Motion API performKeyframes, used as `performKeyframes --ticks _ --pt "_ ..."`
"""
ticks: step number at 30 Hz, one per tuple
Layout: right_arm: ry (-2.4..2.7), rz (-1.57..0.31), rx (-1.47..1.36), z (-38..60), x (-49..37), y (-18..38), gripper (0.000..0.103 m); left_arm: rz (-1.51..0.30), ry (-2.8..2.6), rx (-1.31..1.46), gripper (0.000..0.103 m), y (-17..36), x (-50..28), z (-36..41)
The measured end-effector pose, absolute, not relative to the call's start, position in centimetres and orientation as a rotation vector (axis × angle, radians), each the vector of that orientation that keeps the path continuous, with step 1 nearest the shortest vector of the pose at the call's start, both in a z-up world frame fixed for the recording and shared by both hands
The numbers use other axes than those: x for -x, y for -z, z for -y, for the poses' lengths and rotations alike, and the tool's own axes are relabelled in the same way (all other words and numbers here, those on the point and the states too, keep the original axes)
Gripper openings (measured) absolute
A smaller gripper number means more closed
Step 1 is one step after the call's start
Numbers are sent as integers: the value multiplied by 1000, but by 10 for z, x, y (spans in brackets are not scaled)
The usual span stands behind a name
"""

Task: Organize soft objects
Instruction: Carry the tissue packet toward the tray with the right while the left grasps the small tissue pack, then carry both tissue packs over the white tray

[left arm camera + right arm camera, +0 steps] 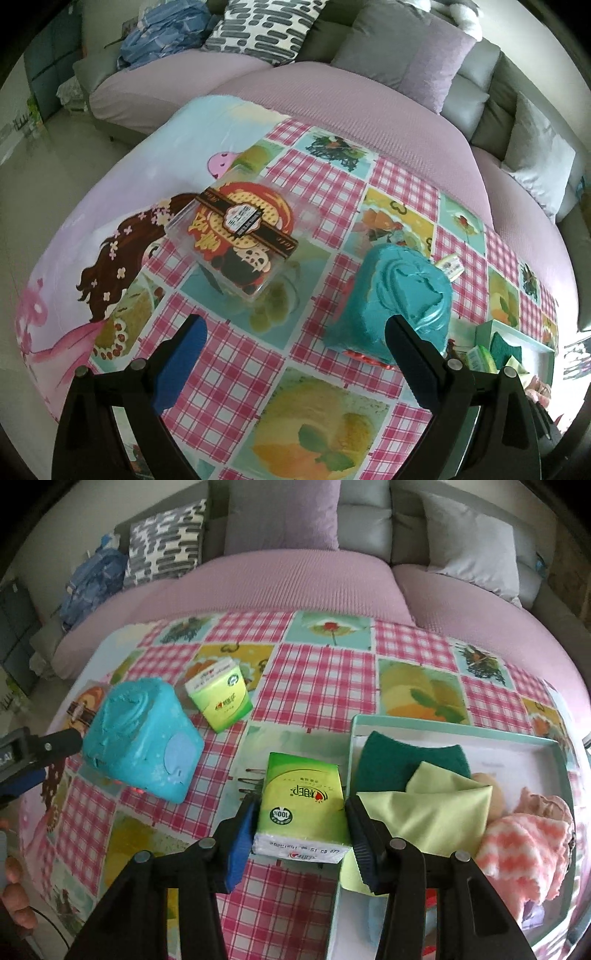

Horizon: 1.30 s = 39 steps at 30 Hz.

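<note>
green tissue pack (303, 805) pinched by right gripper (301, 834) beside tray (458, 734); left gripper (295, 339) wide, empty.

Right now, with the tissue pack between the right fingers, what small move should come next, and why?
Probably carry the green tissue pack rightward over the tray and lower it in. The right gripper has it between its fingers, just beside the tray's near wall, where the green cloth and other soft items already lie.

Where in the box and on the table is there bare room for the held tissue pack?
Free: the white far-right floor of the teal-rimmed box, and checked tablecloth beyond it. Crowded: the box's near half, with dark green scouring pad, yellow-green cloth, pink-white fluffy towel.
</note>
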State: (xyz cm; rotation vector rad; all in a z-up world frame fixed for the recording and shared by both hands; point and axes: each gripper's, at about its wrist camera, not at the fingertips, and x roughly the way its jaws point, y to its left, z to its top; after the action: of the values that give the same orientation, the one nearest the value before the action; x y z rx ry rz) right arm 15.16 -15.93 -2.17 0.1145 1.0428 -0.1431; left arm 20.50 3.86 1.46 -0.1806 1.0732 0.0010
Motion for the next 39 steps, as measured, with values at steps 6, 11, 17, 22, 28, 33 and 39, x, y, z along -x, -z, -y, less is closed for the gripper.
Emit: performKeyframes --ticks 6,11,17,22,28,33,39 --pt "119 -1024 -124 160 -154 19 51 -1087 60 140 97 -17 -206 -25" --pt "120 -1009 -127 165 -153 14 51 -1074 92 71 97 -28 -212 -9" --pt "164 -978 -142 183 -149 2 51 -1053 144 -122 97 -42 -229 22" --pt "196 -951 -170 200 -145 -7 51 -1076 277 -250 97 -46 -244 58" --pt "239 -944 -201 219 -140 -10 51 -1162 384 -311 81 -30 -268 96" --pt "265 -930 -233 235 -134 -12 51 -1209 404 -417 70 -9 -286 126" --pt "284 -934 -260 246 -132 -10 51 -1248 409 -434 32 10 -298 134"
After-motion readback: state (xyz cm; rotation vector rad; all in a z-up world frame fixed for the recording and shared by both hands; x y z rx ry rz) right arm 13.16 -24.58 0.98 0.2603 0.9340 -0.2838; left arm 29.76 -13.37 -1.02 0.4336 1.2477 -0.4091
